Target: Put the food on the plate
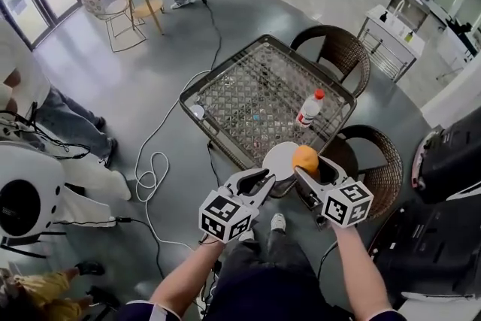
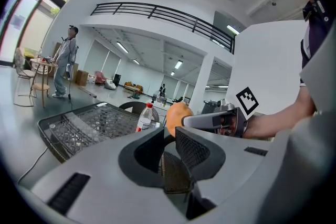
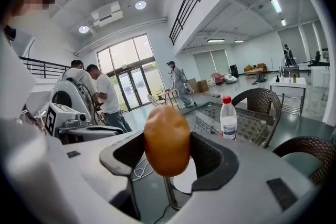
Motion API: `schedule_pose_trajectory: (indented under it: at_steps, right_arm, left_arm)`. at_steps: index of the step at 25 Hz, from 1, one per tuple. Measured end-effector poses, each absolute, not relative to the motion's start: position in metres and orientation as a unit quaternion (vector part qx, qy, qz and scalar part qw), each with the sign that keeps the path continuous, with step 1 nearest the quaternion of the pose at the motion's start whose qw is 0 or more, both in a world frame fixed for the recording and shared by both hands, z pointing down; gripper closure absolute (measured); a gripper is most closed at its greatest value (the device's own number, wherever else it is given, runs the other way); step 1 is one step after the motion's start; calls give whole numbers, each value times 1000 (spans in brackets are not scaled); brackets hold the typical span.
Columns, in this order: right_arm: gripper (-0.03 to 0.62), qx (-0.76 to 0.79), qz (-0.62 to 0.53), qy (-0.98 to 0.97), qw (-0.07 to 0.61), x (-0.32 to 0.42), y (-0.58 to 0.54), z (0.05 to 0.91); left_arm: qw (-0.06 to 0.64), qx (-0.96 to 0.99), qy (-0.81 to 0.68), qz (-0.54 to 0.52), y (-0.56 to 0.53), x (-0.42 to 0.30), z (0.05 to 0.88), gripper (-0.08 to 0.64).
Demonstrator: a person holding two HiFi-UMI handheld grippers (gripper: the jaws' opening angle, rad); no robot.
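Two risks: right gripper is clamped on the food mid-air, a round thing that could roll out if I tilt. Left gripper is slightly apart, empty. Plate sits at the table edge, so a hard drop may knock it off.

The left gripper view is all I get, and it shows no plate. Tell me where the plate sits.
Observer: The white plate lies at the near edge of the table, close to the person, as the head view shows.
Operator: Report the right gripper's grip.
Observer: The right gripper is shut on the orange-brown food, one jaw on each side.
Operator: Place the food against the plate.
Observer: In the head view the food overlaps the plate's right rim; its height above the plate cannot be told.
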State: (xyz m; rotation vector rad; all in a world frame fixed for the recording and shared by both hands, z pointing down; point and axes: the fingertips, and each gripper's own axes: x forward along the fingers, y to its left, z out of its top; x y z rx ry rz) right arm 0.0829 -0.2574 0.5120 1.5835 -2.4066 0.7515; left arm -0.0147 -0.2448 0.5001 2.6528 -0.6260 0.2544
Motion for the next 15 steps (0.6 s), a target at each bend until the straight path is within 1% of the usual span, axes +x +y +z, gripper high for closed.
schedule_pose_trajectory:
  at_steps: [4, 10, 15]
  right_arm:
    - [310, 510, 250, -816, 108, 81, -276, 528]
    - [310, 464, 210, -842, 179, 76, -301, 552]
    - [310, 435, 223, -844, 223, 79, -310, 591]
  left_arm:
    - [195, 946, -238, 98, -255, -12, 498, 485]
    - [185, 938, -272, 111, -261, -11, 495, 485]
    - [190, 928, -293, 127, -265, -9, 501, 485]
